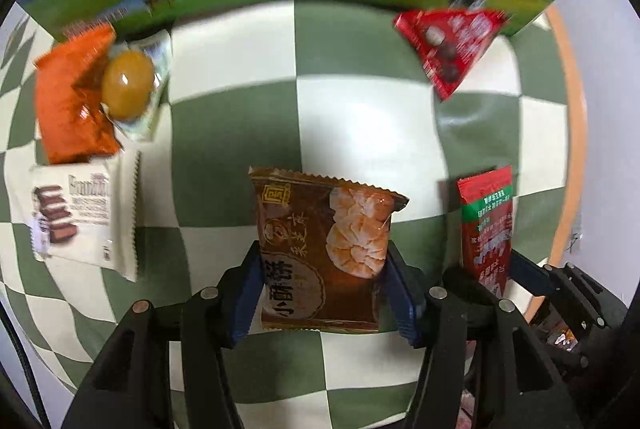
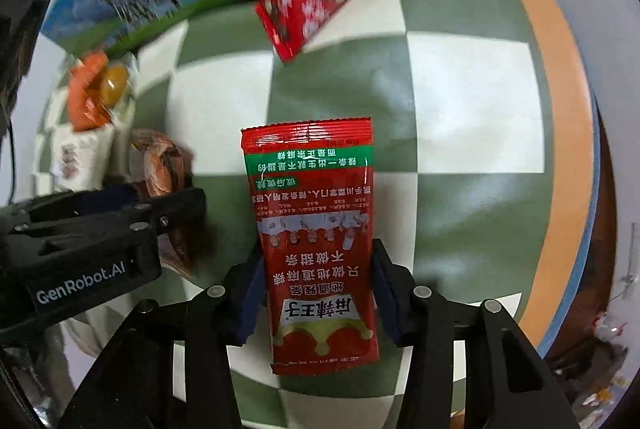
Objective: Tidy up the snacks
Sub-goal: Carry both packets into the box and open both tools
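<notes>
Both claws loaded. Left gripper (image 1: 324, 289) pinches the brown pastry pack (image 1: 324, 253) by its side edges, blue pads tight on it, pack in the near centre above the checkered cloth (image 1: 360, 133). Right gripper (image 2: 316, 293) pinches the red spicy-strip sachet (image 2: 316, 245) the same way. Side grip prob. keeps each pack flat & face-up for laying down. Both long axes run near-to-far, straight out along the fingers; sachet print reads upside down. Far left, a pile w/ orange pack (image 1: 72, 97), egg pouch (image 1: 128, 85), white wafer pack (image 1: 80, 217); red triangle pack (image 1: 448, 45) sits apart, far right.
</notes>
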### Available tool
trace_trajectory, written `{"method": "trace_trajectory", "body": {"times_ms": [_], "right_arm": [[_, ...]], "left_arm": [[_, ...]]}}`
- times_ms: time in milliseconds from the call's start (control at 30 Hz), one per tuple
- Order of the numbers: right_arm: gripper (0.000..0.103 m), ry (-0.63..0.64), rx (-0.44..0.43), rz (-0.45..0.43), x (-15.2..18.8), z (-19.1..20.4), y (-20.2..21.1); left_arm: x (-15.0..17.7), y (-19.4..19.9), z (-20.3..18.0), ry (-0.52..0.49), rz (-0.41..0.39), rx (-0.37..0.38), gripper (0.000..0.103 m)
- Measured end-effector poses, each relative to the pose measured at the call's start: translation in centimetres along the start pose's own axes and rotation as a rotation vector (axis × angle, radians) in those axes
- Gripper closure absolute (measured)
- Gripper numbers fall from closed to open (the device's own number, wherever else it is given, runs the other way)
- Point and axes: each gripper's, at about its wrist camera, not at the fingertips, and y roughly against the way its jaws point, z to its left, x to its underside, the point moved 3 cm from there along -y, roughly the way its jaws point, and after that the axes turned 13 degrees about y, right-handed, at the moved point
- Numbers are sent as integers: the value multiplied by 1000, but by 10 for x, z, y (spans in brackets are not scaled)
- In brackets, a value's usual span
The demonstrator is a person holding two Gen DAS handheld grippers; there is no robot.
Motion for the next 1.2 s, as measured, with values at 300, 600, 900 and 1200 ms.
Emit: {"method": "trace_trajectory", "body": {"times_ms": [300, 600, 900, 1200], "right_arm": [[53, -30, -118, -236, -73, -8, 126], [53, -15, -64, -319, -199, -56, 171], [53, -59, 14, -171, -278, -93, 106], [25, -137, 23, -92, -300, -104, 66]], "left_arm": [[-42, 120, -20, 7, -155, 189, 49], [-199, 187, 31, -7, -291, 95, 49], [-295, 132, 78, 55, -196, -41, 49], [-351, 63, 99, 80, -54, -114, 47]]}}
